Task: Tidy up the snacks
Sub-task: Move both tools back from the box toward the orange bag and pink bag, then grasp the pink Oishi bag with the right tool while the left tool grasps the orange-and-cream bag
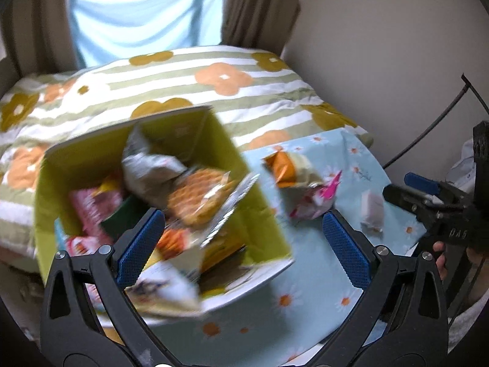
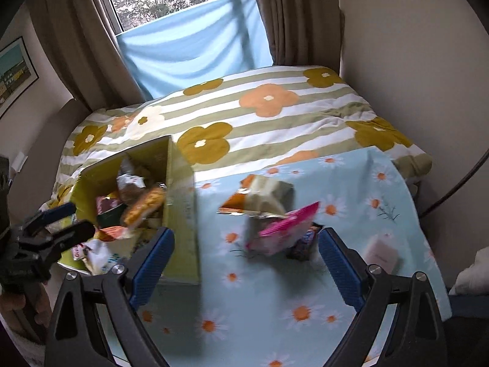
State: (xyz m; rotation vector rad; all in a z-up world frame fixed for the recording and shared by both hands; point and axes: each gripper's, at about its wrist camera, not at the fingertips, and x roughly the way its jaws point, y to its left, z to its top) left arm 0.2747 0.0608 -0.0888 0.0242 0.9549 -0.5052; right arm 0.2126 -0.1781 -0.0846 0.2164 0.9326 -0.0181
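A yellow-green cardboard box (image 1: 256, 214) (image 2: 183, 214) stands on the daisy-print cloth (image 1: 305, 299) (image 2: 275, 305), filled with several snack packets, among them an orange waffle pack (image 1: 198, 195) (image 2: 143, 205). Right of the box lies a small pile: an orange-and-cream bag (image 1: 290, 168) (image 2: 266, 195), a pink packet (image 1: 311, 202) (image 2: 284, 229) and a pale small pack (image 1: 373, 211) (image 2: 382, 253). My left gripper (image 1: 244, 244) hovers open over the box's near right corner. My right gripper (image 2: 244, 263) hangs open above the cloth, just short of the pile. Nothing is between either pair of fingers.
A bed with a striped flower-print duvet (image 1: 183, 85) (image 2: 275, 116) lies behind the cloth. Curtains and a blue sheet (image 2: 195, 49) hang at the window beyond. A wall runs along the right. A dark cable (image 1: 428, 131) crosses near it.
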